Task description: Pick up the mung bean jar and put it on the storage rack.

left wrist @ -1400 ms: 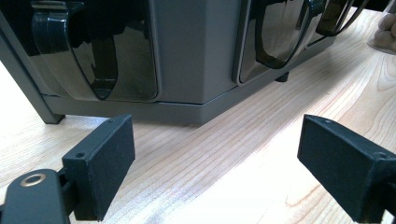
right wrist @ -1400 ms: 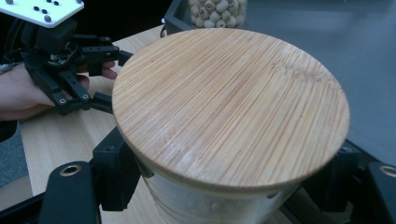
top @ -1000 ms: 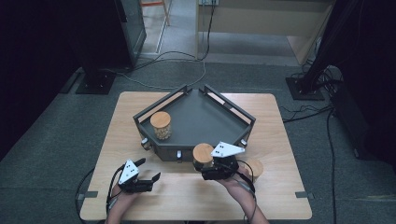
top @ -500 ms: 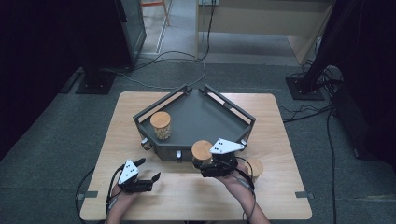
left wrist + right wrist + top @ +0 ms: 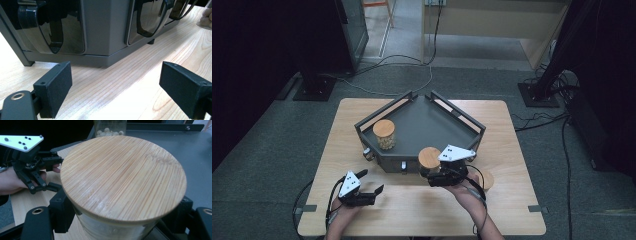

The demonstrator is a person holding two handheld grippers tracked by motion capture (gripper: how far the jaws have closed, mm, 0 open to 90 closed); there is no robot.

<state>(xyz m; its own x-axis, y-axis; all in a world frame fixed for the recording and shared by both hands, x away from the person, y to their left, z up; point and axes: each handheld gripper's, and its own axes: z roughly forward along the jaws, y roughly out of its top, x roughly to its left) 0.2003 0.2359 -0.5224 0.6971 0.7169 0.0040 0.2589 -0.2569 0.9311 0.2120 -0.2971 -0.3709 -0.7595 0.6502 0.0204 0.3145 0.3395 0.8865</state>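
Your right gripper [image 5: 435, 176] clamps the bamboo-lidded jar [image 5: 429, 159] at the tray's [image 5: 432, 127] near wall, left gripper [image 5: 371, 193] gaping idle on the table [image 5: 507, 210]; lift too low and the jar base may catch that wall and slip.

1. Both grippers, the left gripper [image 5: 371, 192] and the right gripper [image 5: 430, 176], are black.
2. Each carries a pale three-cornered plate with dark dots.
3. The jaws have flat rectangular pads with small screw holes.
4. Dark cables trail along the wrists.
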